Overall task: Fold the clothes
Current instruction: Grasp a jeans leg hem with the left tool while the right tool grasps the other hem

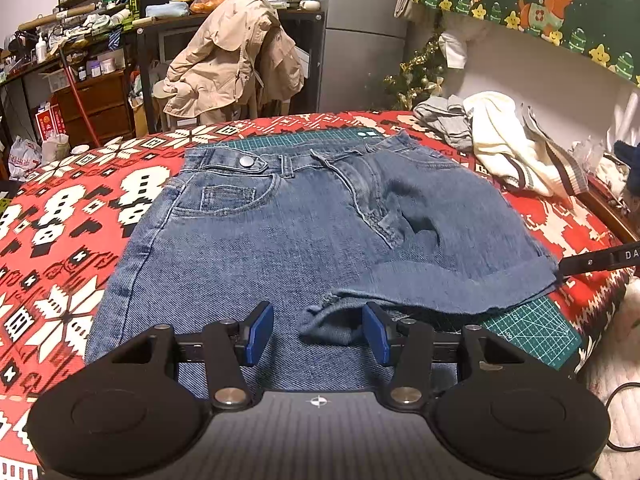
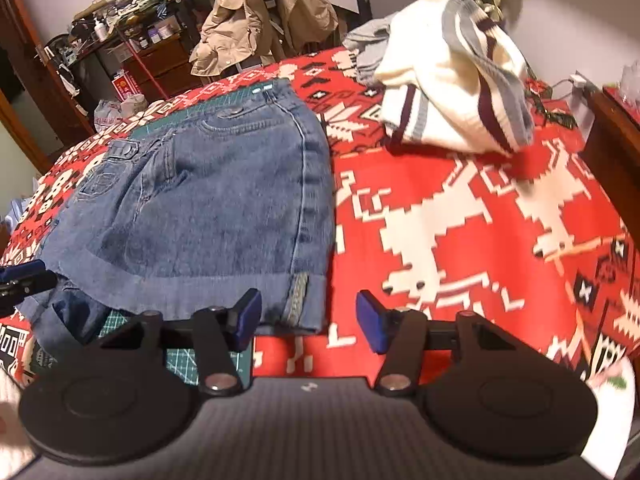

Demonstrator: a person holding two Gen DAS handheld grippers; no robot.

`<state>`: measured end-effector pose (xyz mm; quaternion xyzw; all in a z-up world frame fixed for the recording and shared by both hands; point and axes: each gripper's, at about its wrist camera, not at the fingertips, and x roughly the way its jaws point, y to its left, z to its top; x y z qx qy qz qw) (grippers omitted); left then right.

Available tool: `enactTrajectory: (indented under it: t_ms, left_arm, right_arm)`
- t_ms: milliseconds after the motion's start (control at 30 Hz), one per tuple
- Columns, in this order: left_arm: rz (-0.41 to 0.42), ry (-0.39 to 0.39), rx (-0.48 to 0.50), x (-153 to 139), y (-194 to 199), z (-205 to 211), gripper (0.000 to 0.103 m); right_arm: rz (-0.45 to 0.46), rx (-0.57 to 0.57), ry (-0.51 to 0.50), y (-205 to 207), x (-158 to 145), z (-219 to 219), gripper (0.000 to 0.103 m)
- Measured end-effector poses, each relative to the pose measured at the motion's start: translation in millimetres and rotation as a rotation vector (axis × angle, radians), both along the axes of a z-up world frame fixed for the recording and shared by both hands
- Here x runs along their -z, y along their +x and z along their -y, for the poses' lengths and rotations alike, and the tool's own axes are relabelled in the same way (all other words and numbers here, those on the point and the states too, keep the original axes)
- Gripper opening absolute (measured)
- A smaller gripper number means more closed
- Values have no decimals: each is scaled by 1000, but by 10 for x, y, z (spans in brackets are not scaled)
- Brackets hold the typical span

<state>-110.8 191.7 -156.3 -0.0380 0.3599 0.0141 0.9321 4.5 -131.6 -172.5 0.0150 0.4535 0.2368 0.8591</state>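
Note:
Blue denim shorts (image 1: 280,232) lie flat on a green cutting mat (image 1: 532,332), waistband away from me, one leg folded across the other. My left gripper (image 1: 318,332) is open just above the near hem, its blue pads (image 1: 258,330) apart with nothing between them. In the right wrist view the same denim shorts (image 2: 208,216) lie left of centre, cuffed hem nearest. My right gripper (image 2: 308,320) is open, hovering at the shorts' right hem corner, holding nothing. The left gripper's tip (image 2: 24,280) shows at the far left edge of that view.
A red and white patterned cloth (image 2: 460,220) covers the table. A cream striped sweater (image 2: 452,92) and grey garments (image 1: 444,116) are piled at the back right. A beige jacket (image 1: 232,56) hangs over a chair beyond the table, with cluttered shelves behind.

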Motion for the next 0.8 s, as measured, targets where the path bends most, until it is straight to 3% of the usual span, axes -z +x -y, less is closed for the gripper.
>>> enactTrajectory:
  t_ms: [167, 333, 433, 467, 500, 800]
  left_arm:
    - [1, 80, 13, 77, 57, 98, 43]
    - [-2, 95, 32, 147, 89, 133, 39]
    - [0, 86, 43, 158, 107, 146, 20]
    - [2, 87, 44, 147, 103, 152, 10]
    - [4, 87, 44, 134, 98, 158, 8]
    - [82, 31, 242, -224, -103, 531, 2]
  right_arm:
    - [-10, 4, -8, 27, 44, -49, 45]
    - [-18, -6, -12, 58, 85, -133, 31]
    - [-8, -23, -27, 52, 83, -192, 21]
    - [-1, -23, -30, 45, 71, -203, 21]
    - [5, -20, -29, 42, 54, -197, 20]
    - [121, 56, -25, 146, -292, 80, 17]
